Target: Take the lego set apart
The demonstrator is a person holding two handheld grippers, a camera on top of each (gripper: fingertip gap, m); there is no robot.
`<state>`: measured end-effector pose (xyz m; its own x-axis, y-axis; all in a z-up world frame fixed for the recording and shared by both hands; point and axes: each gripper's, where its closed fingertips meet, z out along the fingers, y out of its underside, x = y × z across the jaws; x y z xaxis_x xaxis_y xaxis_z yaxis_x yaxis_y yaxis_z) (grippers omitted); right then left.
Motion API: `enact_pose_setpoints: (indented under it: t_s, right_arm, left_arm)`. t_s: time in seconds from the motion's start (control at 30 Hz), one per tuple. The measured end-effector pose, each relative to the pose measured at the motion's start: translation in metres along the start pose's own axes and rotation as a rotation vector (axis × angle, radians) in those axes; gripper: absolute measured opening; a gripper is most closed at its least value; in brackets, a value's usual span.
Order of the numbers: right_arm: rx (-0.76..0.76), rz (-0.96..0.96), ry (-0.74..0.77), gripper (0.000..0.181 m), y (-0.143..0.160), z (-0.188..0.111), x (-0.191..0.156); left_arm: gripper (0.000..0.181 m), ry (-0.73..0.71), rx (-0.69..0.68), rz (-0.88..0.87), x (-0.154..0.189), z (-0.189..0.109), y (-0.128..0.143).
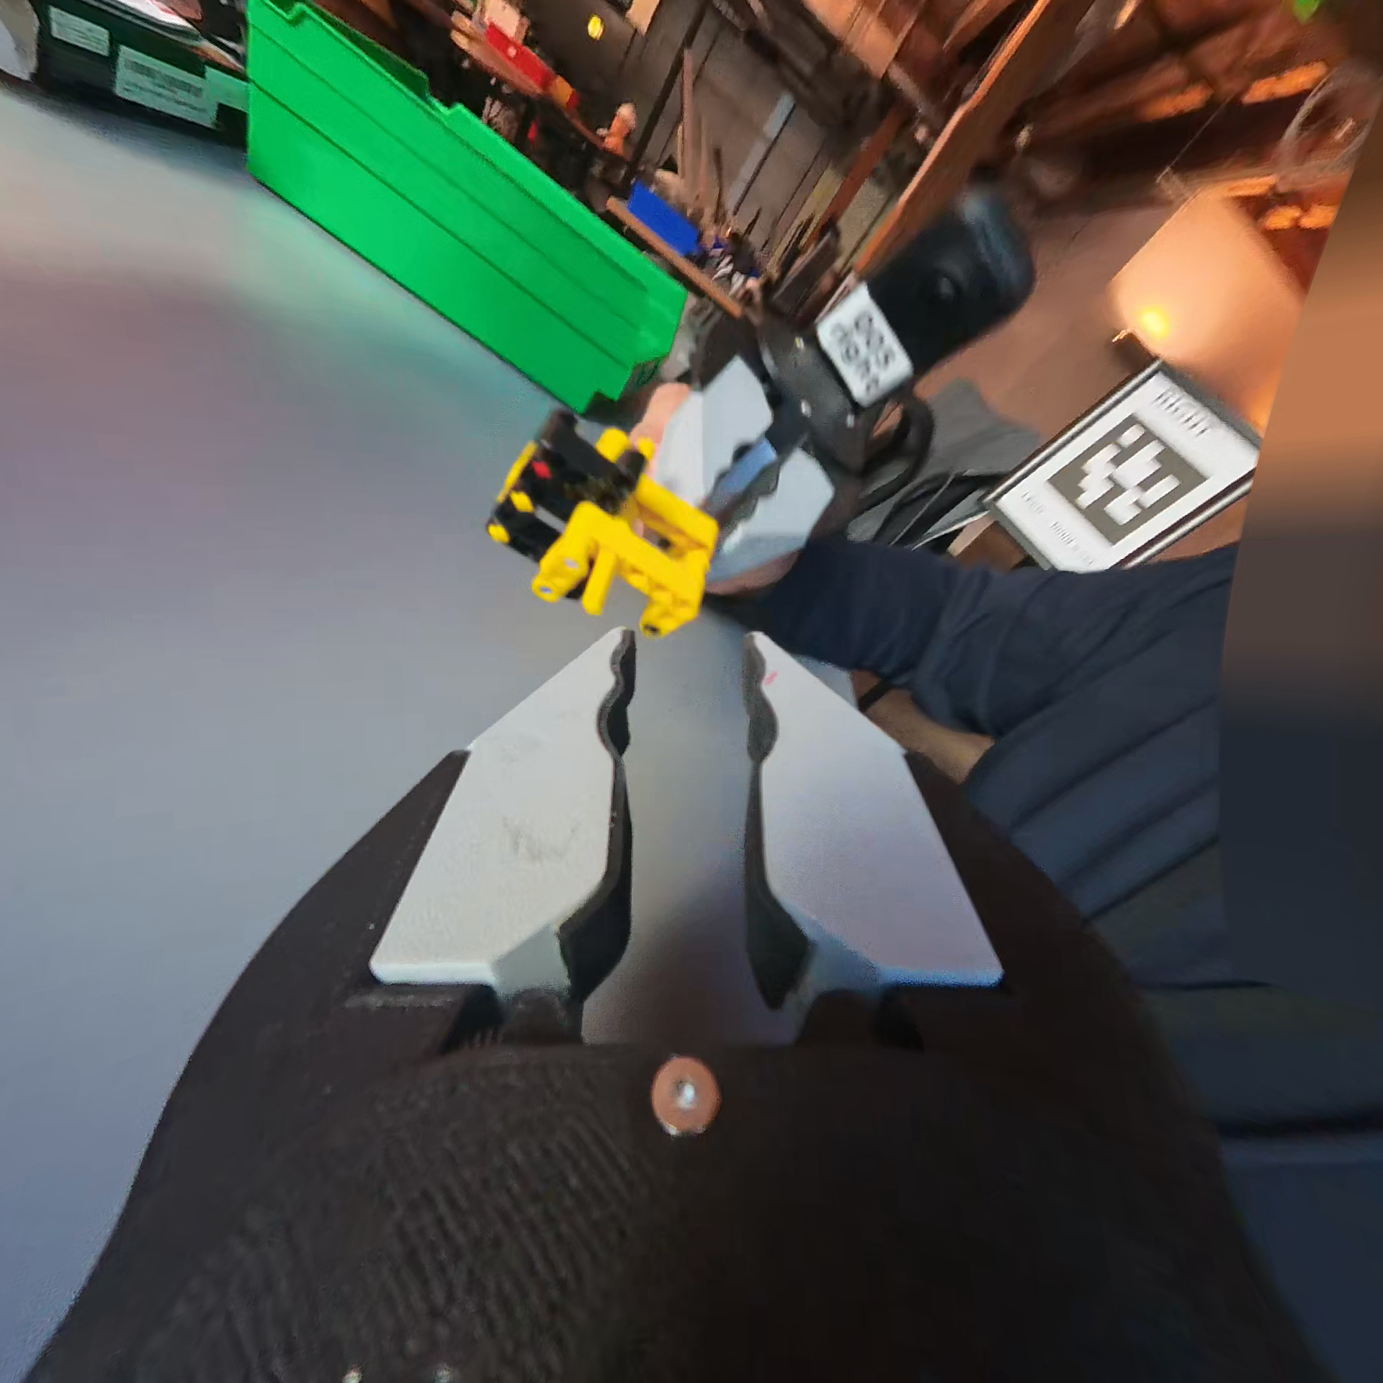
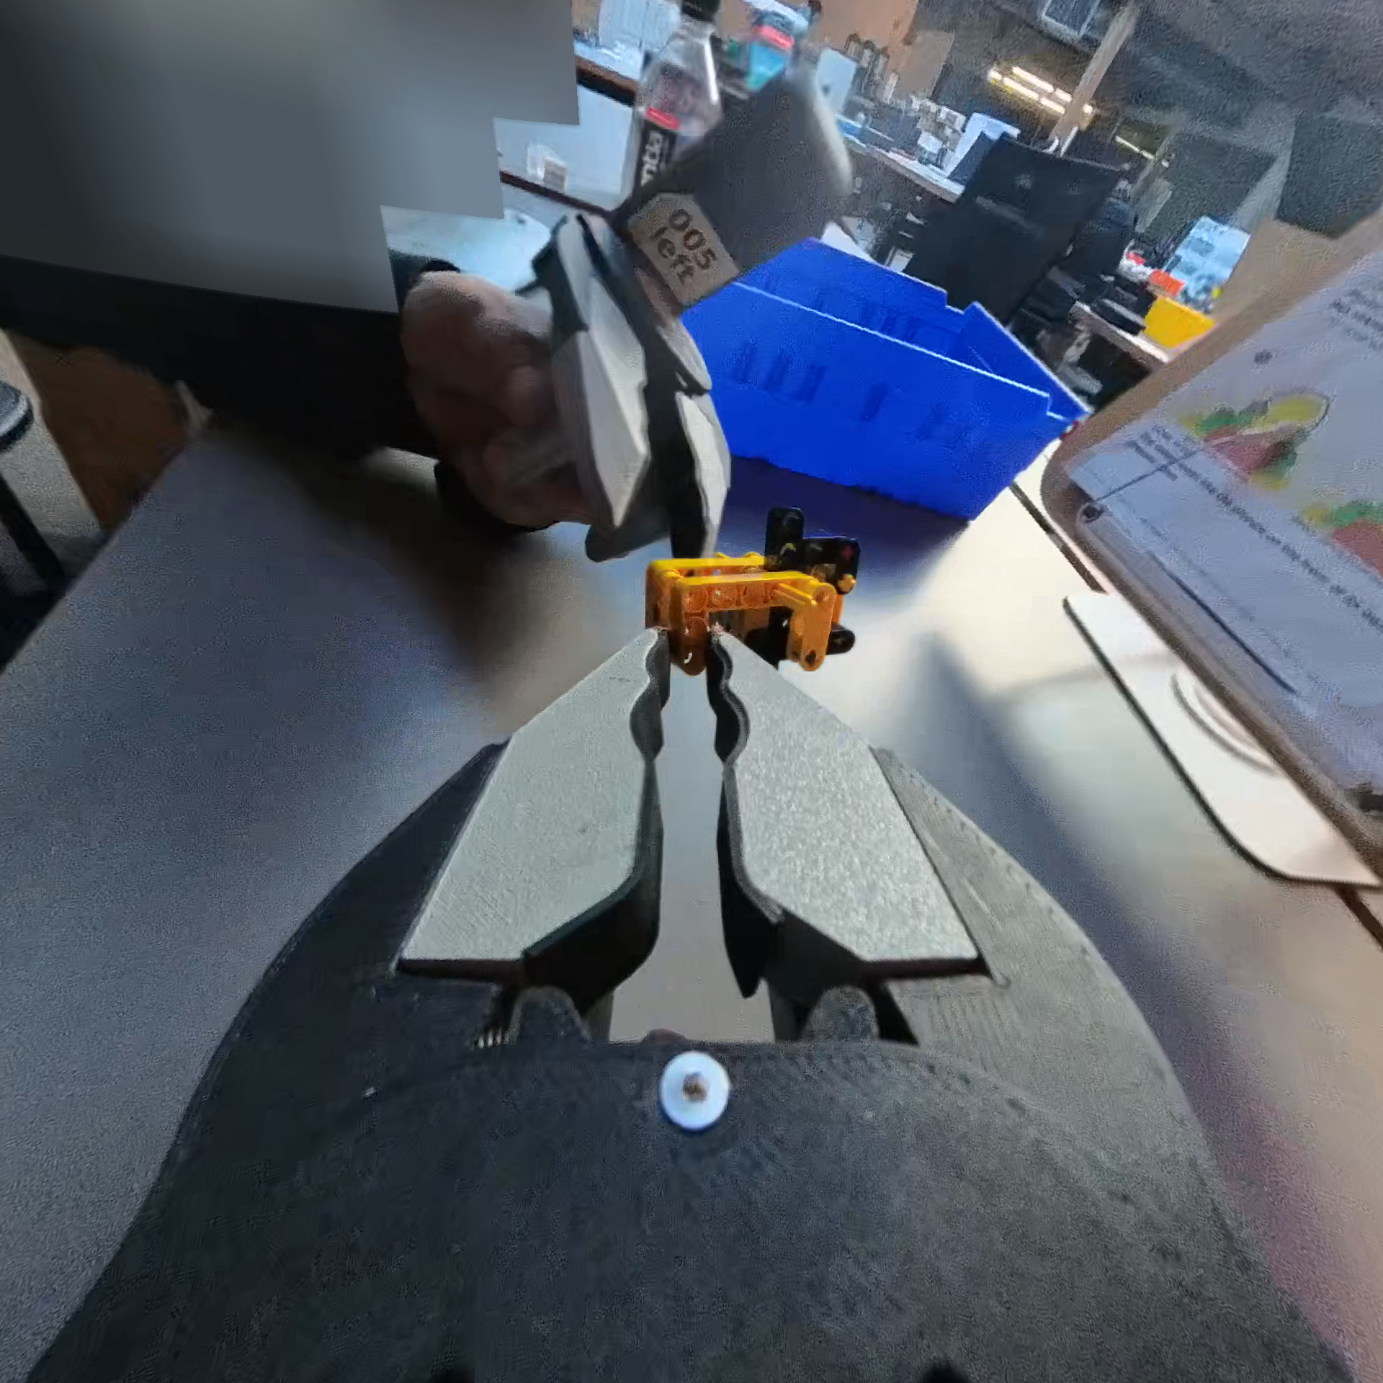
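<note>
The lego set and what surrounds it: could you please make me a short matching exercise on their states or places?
Things:
1. lego set
2. left gripper
3. green bin
4. blue bin

States or places:
A. open, holding nothing
B. pinched by the right gripper
C. on the table behind the lego set, right wrist view
D. on the table behind the lego set, left wrist view

Pairs: 1-B, 2-A, 3-D, 4-C

Two grippers are showing: the left gripper [image 1: 688, 651] and the right gripper [image 2: 688, 643]. One lego set [image 2: 748, 599] is sitting at the right claw's tips. One green bin [image 1: 449, 202] and one blue bin [image 2: 875, 382] are lying beyond the claws.
</note>
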<state>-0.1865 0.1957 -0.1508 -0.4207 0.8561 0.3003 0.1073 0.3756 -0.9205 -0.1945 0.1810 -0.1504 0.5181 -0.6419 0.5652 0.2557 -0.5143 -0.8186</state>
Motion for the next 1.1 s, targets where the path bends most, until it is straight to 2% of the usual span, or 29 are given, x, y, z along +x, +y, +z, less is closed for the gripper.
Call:
enact_pose_setpoints:
  t_s: [0.17,0.3,0.33,0.37,0.43,0.57,0.63,0.77,0.83,0.9,0.97,1.1]
  right_arm:
    - [-0.038,-0.247,0.106,0.007,-0.006,0.005,-0.006]
    - [-0.094,-0.401,0.091,0.007,-0.001,0.013,-0.023]
    - [-0.078,-0.412,0.097,0.007,-0.002,0.014,-0.025]
    - [-0.058,-0.388,0.106,0.007,-0.002,0.015,-0.023]
    - [-0.075,-0.258,0.091,0.008,0.003,0.016,-0.016]
    - [-0.011,-0.016,0.057,0.004,0.001,0.011,-0.005]
    - [0.038,0.151,0.021,0.013,-0.003,0.009,0.000]
    - [0.171,0.421,-0.003,0.009,-0.018,0.003,0.013]
    - [0.192,0.528,-0.018,0.010,-0.017,0.006,0.017]
    - [0.218,0.597,-0.075,0.012,-0.021,0.009,0.013]
    - [0.222,0.634,-0.069,0.006,-0.018,0.011,0.015]
    - [0.225,0.714,-0.075,0.006,-0.014,0.014,0.017]
  left_arm:
    - [0.022,0.098,0.083,-0.151,0.003,0.000,-0.008]
    - [0.024,0.097,0.081,-0.157,0.002,0.008,-0.003]
    - [0.016,0.095,0.095,-0.135,0.003,0.008,-0.005]
    - [0.008,0.092,0.113,-0.104,0.004,0.006,-0.007]
    - [0.008,0.044,0.123,-0.059,0.001,0.006,-0.010]
    - [0.008,-0.034,0.207,0.000,-0.005,0.001,-0.021]
    - [0.008,-0.077,0.259,0.025,-0.008,-0.002,-0.028]
    - [0.008,-0.174,0.305,0.063,-0.017,-0.004,-0.034]
    - [0.008,-0.235,0.307,0.138,-0.017,-0.003,-0.036]
    - [0.008,-0.287,0.285,0.221,-0.015,0.002,-0.035]
    - [0.008,-0.325,0.283,0.269,-0.013,0.006,-0.035]
    - [0.008,-0.347,0.280,0.232,-0.018,0.005,-0.034]
